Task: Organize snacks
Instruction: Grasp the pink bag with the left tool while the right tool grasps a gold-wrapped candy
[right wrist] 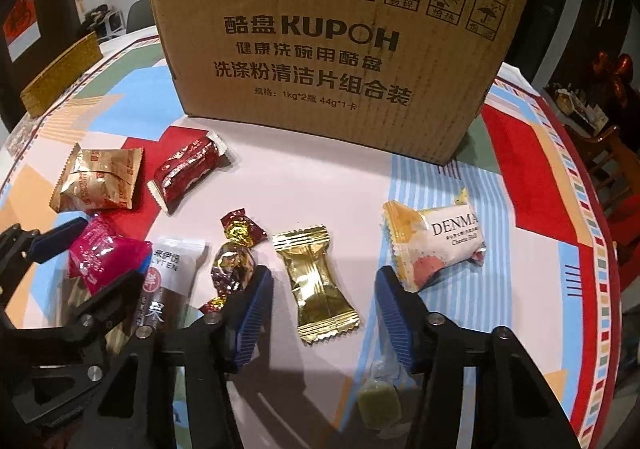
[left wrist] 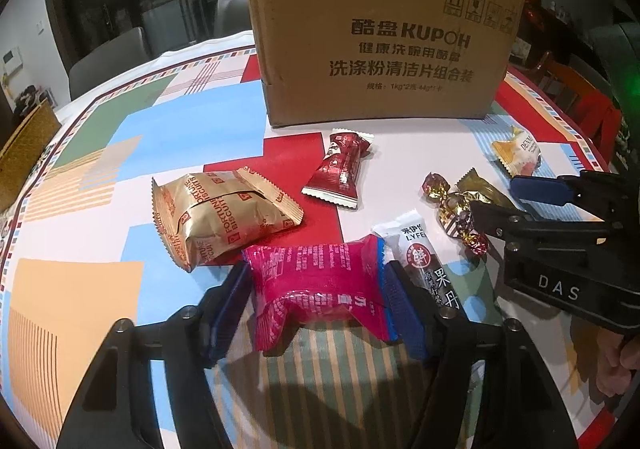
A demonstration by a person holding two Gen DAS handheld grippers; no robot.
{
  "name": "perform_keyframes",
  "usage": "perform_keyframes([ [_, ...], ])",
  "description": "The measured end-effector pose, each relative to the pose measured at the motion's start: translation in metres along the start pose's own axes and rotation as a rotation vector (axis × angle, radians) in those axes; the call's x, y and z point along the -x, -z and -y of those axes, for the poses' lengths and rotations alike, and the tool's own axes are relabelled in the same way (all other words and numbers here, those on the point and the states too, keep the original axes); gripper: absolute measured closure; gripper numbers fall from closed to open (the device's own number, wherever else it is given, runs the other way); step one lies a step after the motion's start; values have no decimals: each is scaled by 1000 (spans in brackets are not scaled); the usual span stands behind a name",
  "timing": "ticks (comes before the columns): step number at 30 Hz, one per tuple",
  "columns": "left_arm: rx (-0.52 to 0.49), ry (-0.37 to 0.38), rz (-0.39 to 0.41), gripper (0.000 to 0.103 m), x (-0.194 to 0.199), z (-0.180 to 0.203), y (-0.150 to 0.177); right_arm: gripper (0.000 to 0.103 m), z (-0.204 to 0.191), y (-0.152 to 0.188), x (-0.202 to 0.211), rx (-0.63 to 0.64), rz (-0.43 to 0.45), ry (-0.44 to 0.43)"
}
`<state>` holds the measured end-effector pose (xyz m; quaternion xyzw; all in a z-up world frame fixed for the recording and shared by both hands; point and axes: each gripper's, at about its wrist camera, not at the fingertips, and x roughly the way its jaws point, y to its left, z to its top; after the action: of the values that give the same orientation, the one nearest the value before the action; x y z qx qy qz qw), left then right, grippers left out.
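A pink snack packet sits crumpled between the blue pads of my left gripper, which is shut on it just above the tablecloth. In the right wrist view the same packet shows in that gripper. My right gripper is open around a gold foil packet lying flat, with gaps on both sides. From the left wrist view, the right gripper hovers over the gold packet. A tall cardboard box stands behind the snacks.
On the patterned tablecloth lie a gold biscuit pack, a dark red packet, a white stick packet, foil-wrapped candies, a white cheese snack and a green candy. A gold woven box sits far left.
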<state>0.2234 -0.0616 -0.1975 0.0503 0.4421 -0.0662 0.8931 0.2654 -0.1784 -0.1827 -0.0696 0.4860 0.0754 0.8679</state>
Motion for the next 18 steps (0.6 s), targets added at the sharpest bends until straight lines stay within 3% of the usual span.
perform_keyframes([
  [9,-7,3,2,52,0,-1,-2,77,-6,-3,0,6,-6,-43],
  [18,-6,-4,13,57,4,-1,-2,82,-10,-1,4,-3,5,-48],
])
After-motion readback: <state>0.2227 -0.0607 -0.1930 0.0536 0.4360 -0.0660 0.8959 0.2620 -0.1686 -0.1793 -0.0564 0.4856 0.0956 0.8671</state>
